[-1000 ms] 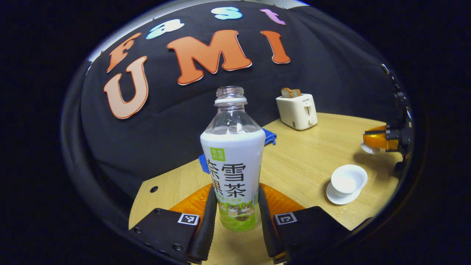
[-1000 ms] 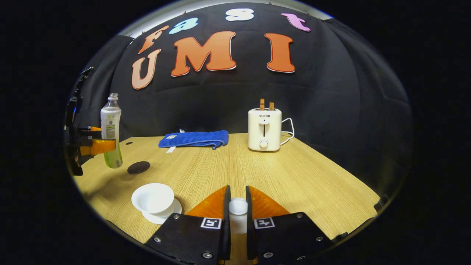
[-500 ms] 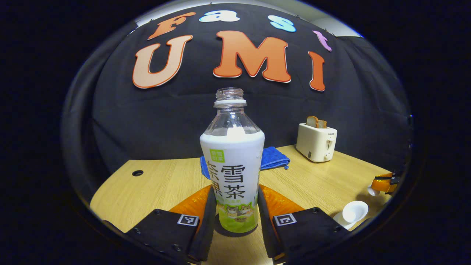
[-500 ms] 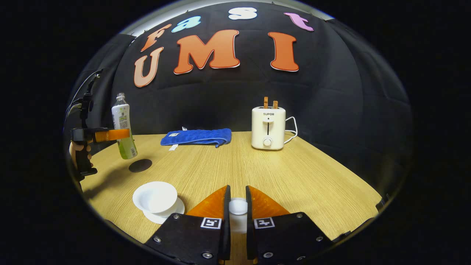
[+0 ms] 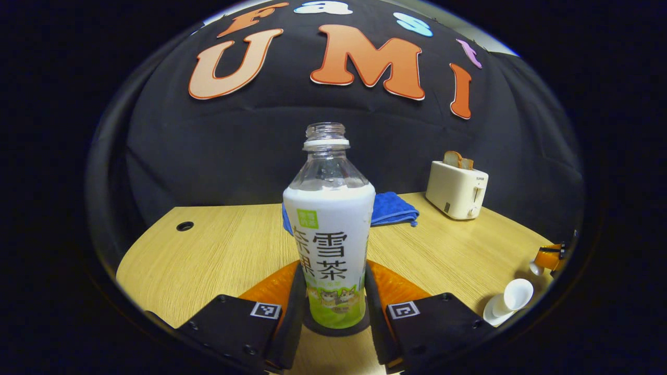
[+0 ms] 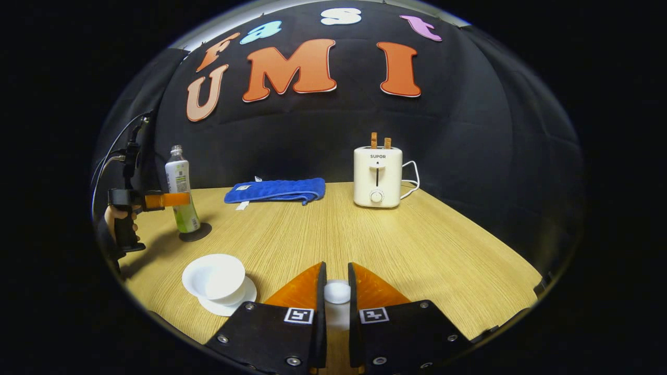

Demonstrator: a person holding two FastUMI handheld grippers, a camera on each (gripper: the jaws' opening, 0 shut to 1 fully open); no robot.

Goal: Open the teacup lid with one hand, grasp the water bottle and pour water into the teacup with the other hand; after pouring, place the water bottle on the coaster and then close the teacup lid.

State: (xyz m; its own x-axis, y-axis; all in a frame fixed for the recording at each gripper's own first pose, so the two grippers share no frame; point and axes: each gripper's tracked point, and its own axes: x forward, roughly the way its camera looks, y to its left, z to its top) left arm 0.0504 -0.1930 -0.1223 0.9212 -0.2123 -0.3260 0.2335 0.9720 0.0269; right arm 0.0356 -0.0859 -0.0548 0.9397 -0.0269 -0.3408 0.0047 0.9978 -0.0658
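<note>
Where left gripper [image 5: 330, 307] clamped bottle [image 5: 329, 229], coaster [image 5: 312, 328] mostly hidden; right gripper [image 6: 336, 307] pinched lid [image 6: 337, 292]; cup [image 6: 214, 276] near table [image 6: 417, 250] edge.

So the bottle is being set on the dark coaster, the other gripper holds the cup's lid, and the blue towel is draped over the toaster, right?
Not quite: the blue towel lies flat on the table, apart from the toaster, as the right gripper view shows. The rest holds: the left gripper grips the bottle over the coaster, and the right gripper holds the lid.
</note>
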